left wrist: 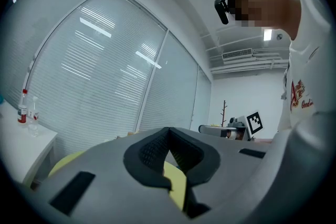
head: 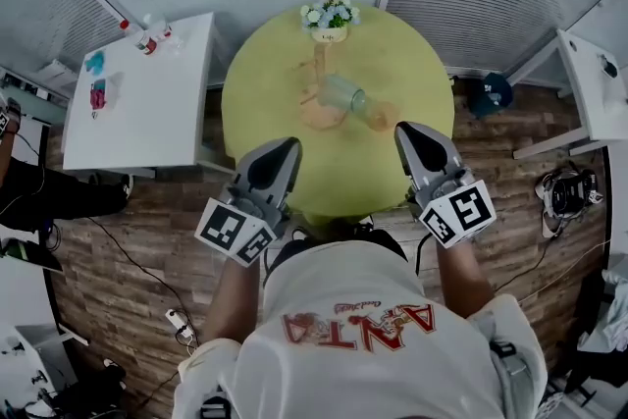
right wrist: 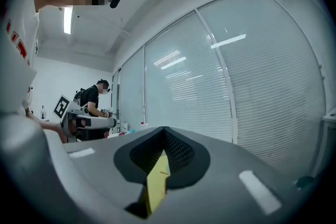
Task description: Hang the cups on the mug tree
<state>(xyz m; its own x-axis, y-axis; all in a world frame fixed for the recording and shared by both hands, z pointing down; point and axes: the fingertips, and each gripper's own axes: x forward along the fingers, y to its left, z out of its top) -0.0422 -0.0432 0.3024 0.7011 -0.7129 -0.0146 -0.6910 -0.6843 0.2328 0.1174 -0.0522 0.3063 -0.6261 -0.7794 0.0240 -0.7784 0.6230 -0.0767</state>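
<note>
On the round yellow-green table (head: 265,103) in the head view stands a wooden mug tree (head: 320,85), seen from above. A clear greenish cup (head: 343,95) lies on its side beside it, and a second, amber-tinted cup (head: 379,119) lies just to the right. My left gripper (head: 288,146) hovers over the table's near edge on the left, and my right gripper (head: 405,130) on the right. Both are short of the cups. In each gripper view the jaws meet at the tips, the left gripper (left wrist: 168,129) and the right gripper (right wrist: 164,128) both shut with nothing between them.
A small pot of flowers (head: 330,18) stands at the table's far edge. A white side table (head: 137,103) with bottles is to the left, another white table (head: 589,83) to the right. Window blinds run behind. Cables lie on the wooden floor. A second person (right wrist: 97,97) stands far off.
</note>
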